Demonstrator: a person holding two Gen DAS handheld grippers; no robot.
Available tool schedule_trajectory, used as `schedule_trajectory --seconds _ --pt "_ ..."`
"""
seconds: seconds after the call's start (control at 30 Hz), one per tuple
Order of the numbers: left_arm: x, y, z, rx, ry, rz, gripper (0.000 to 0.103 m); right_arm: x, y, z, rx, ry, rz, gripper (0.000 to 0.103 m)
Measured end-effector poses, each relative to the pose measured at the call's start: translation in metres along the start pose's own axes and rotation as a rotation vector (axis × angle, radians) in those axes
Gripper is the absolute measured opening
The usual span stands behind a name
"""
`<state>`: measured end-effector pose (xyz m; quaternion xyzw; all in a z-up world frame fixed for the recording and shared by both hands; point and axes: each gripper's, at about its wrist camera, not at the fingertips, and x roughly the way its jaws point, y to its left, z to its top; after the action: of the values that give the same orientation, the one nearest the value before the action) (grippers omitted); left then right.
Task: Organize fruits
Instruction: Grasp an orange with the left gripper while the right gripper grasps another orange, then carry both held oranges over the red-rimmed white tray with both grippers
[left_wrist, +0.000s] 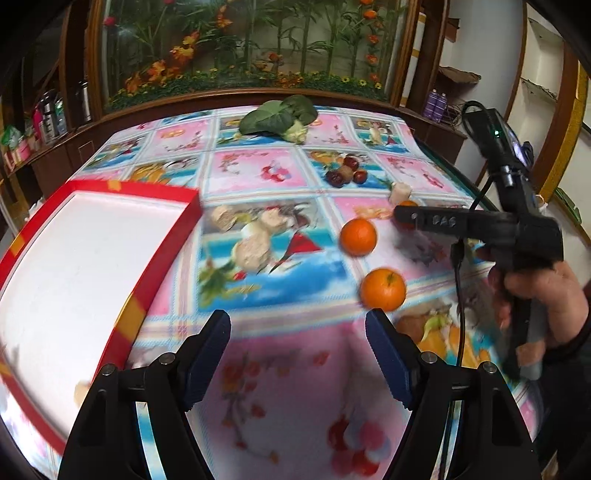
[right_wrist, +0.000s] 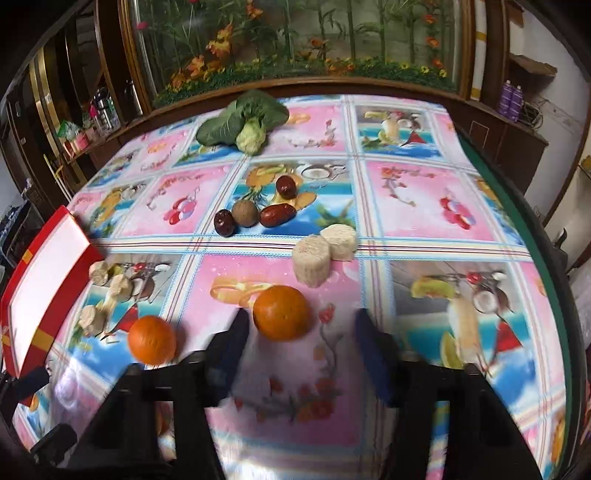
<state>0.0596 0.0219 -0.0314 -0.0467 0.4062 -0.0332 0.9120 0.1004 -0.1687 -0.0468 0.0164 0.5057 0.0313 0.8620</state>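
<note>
Three oranges lie on the fruit-print tablecloth (left_wrist: 288, 369). In the right wrist view one orange (right_wrist: 282, 312) sits at the tips of my right gripper (right_wrist: 303, 314), close by the left finger, with a wide gap to the right finger; the jaws are open. A second orange (right_wrist: 152, 339) lies to its left. In the left wrist view my left gripper (left_wrist: 297, 315) is open and empty, with two oranges (left_wrist: 358, 236) (left_wrist: 383, 290) ahead on the right. The red box (left_wrist: 92, 266) with a white inside stands at the left.
Red dates (right_wrist: 277, 215) and a round brown fruit (right_wrist: 245, 213) cluster mid-table. Pale cylinder pieces (right_wrist: 311, 258) lie behind the orange, and smaller pale pieces (right_wrist: 110, 288) lie near the box. A leafy green vegetable (right_wrist: 245, 122) is at the far edge. A hand (left_wrist: 535, 291) holds the right gripper.
</note>
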Motion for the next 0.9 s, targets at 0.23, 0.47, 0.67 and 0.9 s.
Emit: schedule_trajectory --seconds 0.23,0.47,0.67,0.9 --pt "0.037 -0.023 0.042 0.022 0.037 -0.058 0.067 -0.015 -0.018 -0.012 0.034 -0.022 -0.016 0.032" --pt "0.088 -0.042 0.065 0.041 0.133 -0.028 0.031 -0.049 -0.056 -0.027 0.140 -0.086 -0.003 0.032" --pt "0.096 -0.047 0.070 0.056 0.131 0.001 0.029 -0.053 -0.052 -0.028 0.128 -0.093 0.017 0.032" --pt "0.049 -0.032 0.056 0.004 0.067 -0.026 0.029 -0.066 -0.039 -0.033 0.111 -0.105 0.017 0.032"
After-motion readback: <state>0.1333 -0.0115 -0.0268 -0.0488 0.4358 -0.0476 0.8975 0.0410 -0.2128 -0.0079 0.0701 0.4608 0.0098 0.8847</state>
